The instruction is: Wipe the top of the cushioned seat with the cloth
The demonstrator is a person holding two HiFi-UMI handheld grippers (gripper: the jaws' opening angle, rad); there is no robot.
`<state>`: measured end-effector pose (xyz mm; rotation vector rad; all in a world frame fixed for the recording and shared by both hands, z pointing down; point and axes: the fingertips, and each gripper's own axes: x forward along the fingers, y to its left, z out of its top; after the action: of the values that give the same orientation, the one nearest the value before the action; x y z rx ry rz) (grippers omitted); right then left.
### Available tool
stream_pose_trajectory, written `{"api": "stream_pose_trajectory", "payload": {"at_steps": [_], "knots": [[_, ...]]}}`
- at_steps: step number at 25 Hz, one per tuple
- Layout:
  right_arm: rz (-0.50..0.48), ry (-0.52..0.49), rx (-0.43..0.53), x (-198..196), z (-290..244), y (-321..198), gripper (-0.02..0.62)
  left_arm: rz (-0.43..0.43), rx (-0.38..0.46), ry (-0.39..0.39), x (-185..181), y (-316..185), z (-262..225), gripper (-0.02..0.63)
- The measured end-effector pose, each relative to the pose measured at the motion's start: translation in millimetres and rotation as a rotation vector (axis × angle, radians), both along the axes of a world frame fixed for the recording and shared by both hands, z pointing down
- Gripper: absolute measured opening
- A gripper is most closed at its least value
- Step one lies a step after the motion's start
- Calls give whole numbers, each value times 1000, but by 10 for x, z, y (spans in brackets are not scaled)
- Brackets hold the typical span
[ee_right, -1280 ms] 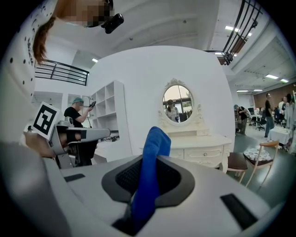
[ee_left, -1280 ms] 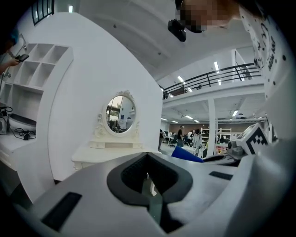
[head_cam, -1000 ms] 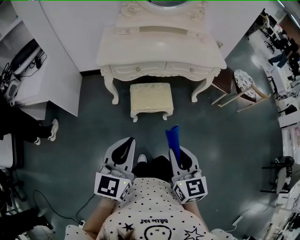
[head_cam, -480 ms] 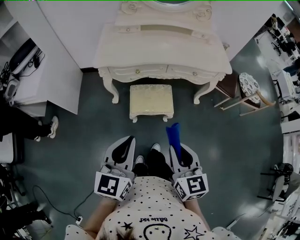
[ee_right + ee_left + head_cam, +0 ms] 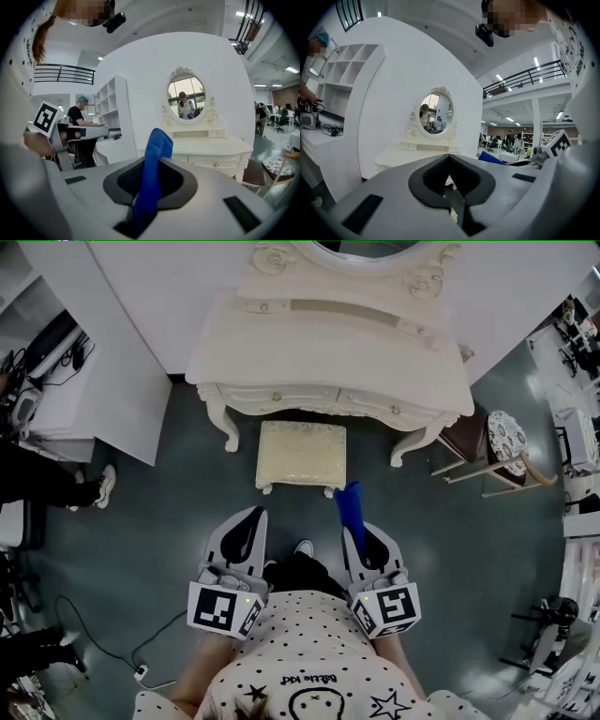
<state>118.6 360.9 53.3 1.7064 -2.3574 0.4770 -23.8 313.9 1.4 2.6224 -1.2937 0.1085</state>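
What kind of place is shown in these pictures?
Likely a staged bedroom corner inside a large hall: a cream carved dressing table, its oval mirror and a cream cushioned stool stand among white partitions.

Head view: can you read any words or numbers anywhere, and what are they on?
"little kid": printed on the polka-dot shirt; the first word is fuzzy, so I am not sure of it.
Marker cubes: only black-and-white square patterns, no letters or numbers.
Nothing else here carries print that I can read.
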Motion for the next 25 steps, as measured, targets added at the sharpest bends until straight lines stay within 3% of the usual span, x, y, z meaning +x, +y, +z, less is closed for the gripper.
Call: {"api": "stream_pose_trajectory", "payload": {"at_steps": [7, 18, 25], "knots": [[-10, 0, -1, 201, 32, -100, 64, -36, 1, -19, 133, -113, 26, -3], [40, 10, -12, 379, 59, -308, 64, 2, -7, -21, 294, -425, 46, -3], [89, 25, -9, 388, 27, -741, 64, 40, -25, 23, 326, -931, 53, -3]]}}
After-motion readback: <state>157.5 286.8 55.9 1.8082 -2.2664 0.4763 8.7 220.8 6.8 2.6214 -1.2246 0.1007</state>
